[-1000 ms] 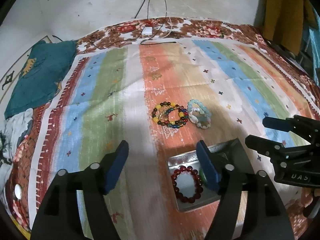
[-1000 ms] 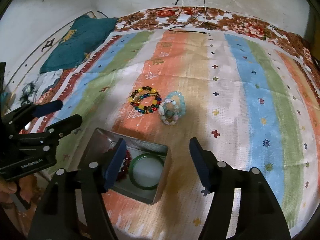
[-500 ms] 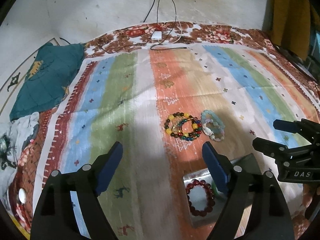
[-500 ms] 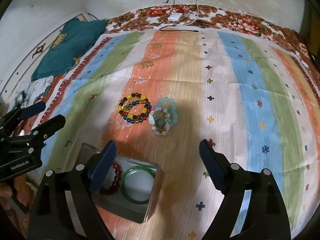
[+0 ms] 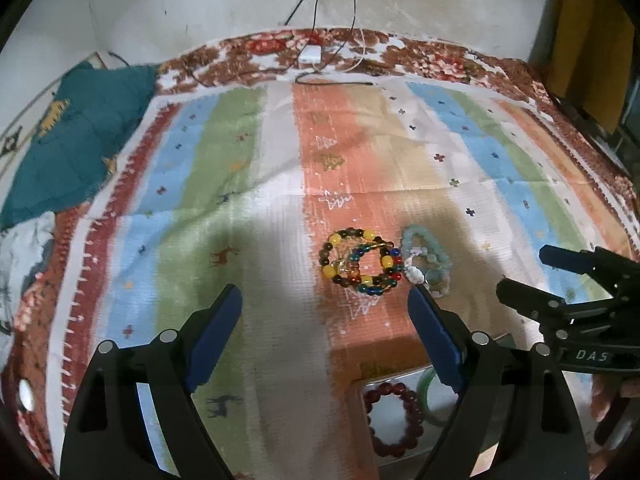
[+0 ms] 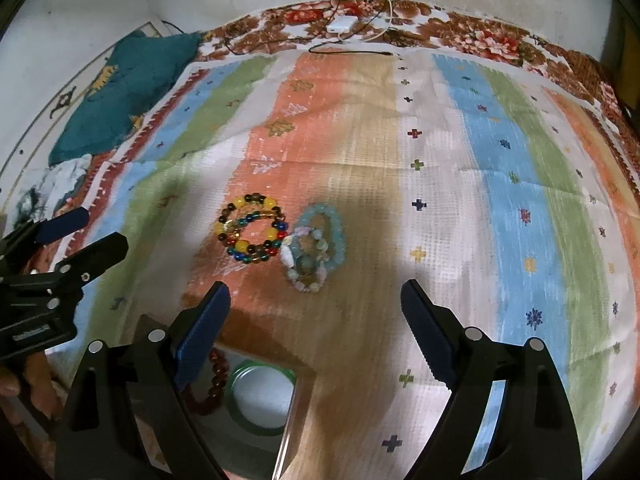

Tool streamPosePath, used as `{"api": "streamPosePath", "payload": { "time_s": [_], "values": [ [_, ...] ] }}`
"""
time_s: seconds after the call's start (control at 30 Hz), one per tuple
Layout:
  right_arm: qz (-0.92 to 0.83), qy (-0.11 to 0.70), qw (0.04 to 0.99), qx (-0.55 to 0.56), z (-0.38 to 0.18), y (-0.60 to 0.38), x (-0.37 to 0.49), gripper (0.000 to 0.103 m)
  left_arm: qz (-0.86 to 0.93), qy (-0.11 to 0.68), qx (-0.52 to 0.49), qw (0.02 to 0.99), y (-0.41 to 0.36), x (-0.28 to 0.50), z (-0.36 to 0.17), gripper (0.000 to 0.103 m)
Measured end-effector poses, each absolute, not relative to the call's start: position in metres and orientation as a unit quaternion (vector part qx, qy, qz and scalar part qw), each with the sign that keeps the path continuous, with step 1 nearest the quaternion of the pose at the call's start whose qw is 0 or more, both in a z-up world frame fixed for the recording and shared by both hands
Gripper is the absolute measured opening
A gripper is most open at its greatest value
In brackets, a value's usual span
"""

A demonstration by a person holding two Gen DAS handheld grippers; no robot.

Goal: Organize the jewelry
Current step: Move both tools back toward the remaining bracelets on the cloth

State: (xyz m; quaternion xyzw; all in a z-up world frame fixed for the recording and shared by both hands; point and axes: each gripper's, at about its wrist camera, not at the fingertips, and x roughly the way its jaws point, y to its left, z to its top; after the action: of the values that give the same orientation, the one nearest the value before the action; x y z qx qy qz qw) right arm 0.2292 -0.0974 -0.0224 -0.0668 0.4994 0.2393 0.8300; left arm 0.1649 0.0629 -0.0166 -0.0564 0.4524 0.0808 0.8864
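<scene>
Multicoloured bead bracelets (image 5: 360, 266) (image 6: 253, 235) lie on the striped cloth, touching a pile of pale blue and pastel bracelets (image 5: 427, 259) (image 6: 318, 246). A metal tin (image 5: 404, 416) (image 6: 292, 408) nearer me holds a dark red bead bracelet (image 5: 394, 418) (image 6: 210, 384) and a green bangle (image 5: 430, 400) (image 6: 260, 394). My left gripper (image 5: 325, 320) is open and empty above the cloth, short of the bracelets. My right gripper (image 6: 314, 312) is open and empty, just short of the pastel pile. Each gripper shows at the edge of the other's view.
A teal cushion (image 5: 68, 140) lies at the far left. A white adapter with cables (image 5: 310, 54) sits at the far edge by the wall. A floral bedspread (image 6: 480, 40) borders the striped cloth (image 6: 500, 200).
Both grippers have pulled back and up from the tin, which now sits lower in both views. The bracelets on the cloth have not moved. Both jaws stay open.
</scene>
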Motion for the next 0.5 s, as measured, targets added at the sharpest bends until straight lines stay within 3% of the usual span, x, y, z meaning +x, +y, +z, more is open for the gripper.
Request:
{"api": "streamPosePath", "payload": {
  "time_s": [0.5],
  "values": [
    [0.233,0.524,0.818,-0.054,-0.036,-0.095,0.25,0.087,0.074,0.485,-0.073,0.868,0.072,0.19,-0.038,0.084]
  ]
}}
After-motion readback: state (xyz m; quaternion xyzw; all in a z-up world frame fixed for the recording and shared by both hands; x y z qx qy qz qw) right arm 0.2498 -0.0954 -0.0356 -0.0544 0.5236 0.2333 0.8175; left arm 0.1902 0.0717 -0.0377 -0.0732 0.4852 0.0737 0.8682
